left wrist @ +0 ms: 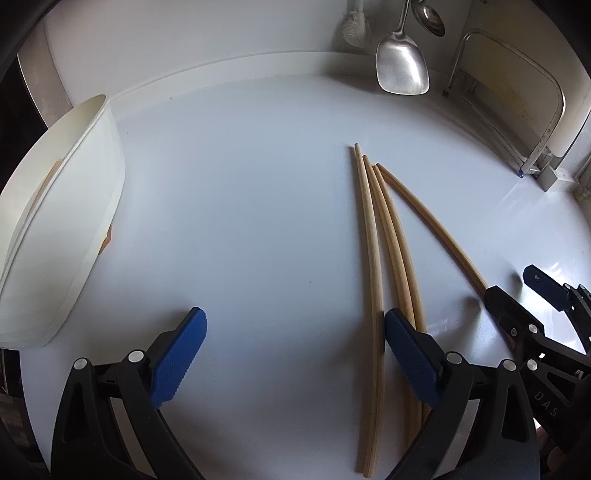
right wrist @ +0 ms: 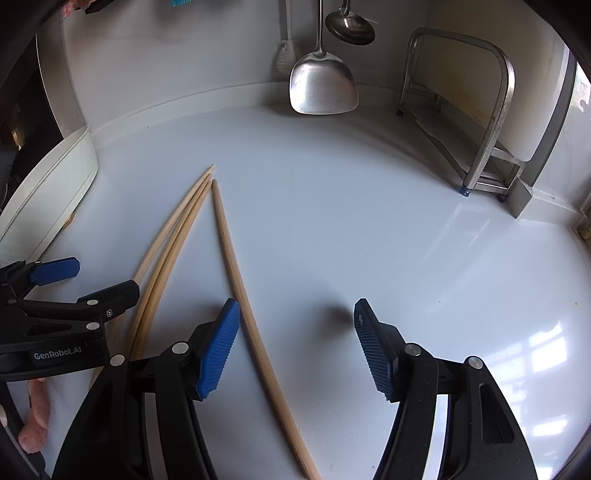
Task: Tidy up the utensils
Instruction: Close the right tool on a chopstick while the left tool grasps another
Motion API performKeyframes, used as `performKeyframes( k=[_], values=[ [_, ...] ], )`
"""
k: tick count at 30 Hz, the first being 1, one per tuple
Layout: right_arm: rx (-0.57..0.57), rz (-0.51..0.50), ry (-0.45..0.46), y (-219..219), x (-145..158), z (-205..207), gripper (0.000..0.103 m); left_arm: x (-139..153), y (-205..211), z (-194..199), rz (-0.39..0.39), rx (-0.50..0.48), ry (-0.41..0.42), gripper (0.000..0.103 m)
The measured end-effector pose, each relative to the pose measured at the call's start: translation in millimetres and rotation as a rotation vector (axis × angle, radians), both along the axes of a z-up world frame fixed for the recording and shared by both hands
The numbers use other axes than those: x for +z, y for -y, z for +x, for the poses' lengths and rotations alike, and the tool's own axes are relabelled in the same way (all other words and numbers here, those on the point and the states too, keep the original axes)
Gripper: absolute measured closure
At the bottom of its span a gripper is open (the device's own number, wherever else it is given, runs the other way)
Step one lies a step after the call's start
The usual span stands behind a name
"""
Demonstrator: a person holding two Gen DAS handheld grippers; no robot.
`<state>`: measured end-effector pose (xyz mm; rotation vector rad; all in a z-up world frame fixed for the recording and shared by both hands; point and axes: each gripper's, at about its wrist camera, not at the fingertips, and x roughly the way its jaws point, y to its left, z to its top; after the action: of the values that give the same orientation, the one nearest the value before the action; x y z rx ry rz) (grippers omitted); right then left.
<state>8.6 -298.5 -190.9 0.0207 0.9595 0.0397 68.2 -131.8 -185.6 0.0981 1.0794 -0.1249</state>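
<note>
My right tongs [right wrist: 295, 347] hung open over the desk [right wrist: 369, 221], one chopstick [right wrist: 243, 295] lying between them.

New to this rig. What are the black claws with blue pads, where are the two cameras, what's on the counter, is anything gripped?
There is no robot arm. A person holds a two-finger gripper in each hand, and each gripper carries a fisheye camera looking forward along its fingers. One picture is from the left gripper, the other from the right gripper; each also shows up at the edge of the other's view.

On the white counter lie several wooden chopsticks, close together and fanned out. A white container stands at the left. At the back wall hang a metal spatula and a ladle, beside a metal rack.

Both grippers are open and hold nothing. The right one straddles a single chopstick; the left one's pad sits among the chopsticks, without gripping.
</note>
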Motion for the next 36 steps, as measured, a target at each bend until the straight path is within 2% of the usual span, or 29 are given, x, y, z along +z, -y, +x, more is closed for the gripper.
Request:
performKeyframes(
  k=[16,22,24,26,27,30,32,33,34,35,36],
  values=[
    [0.062,-0.017,-0.010,-8,-2,4,0.042,2,-8,8,0.001,0.001,0.011,0.005],
    [0.075,-0.019,-0.003,-12,-2,-4,0.048,1,-5,10,-0.001,-0.020,0.019,0.007],
    [0.080,-0.018,-0.001,-13,-1,-4,0.053,3,-3,9,-0.001,-0.030,0.025,0.014],
    [0.085,-0.019,0.003,-16,-1,-5,0.061,5,5,9,-0.001,-0.048,0.033,0.029],
    [0.088,-0.020,0.004,-17,-1,-5,0.062,6,8,8,-0.001,-0.061,0.037,0.033],
    [0.098,-0.021,0.005,-20,0,-7,0.070,8,17,3,-0.003,-0.094,0.046,0.058],
    [0.108,-0.025,0.007,-23,0,-7,0.077,9,22,1,-0.005,-0.107,0.046,0.091],
    [0.111,-0.026,0.008,-24,0,-8,0.079,10,24,0,0.002,-0.110,0.046,0.096],
    [0.114,-0.026,0.009,-25,0,-8,0.082,9,26,-1,0.015,-0.110,0.051,0.096],
    [0.115,-0.025,0.010,-25,0,-7,0.091,9,27,-1,0.018,-0.111,0.053,0.096],
    [0.114,-0.027,0.009,-25,0,-7,0.094,9,27,-2,0.016,-0.112,0.053,0.096]
  ],
)
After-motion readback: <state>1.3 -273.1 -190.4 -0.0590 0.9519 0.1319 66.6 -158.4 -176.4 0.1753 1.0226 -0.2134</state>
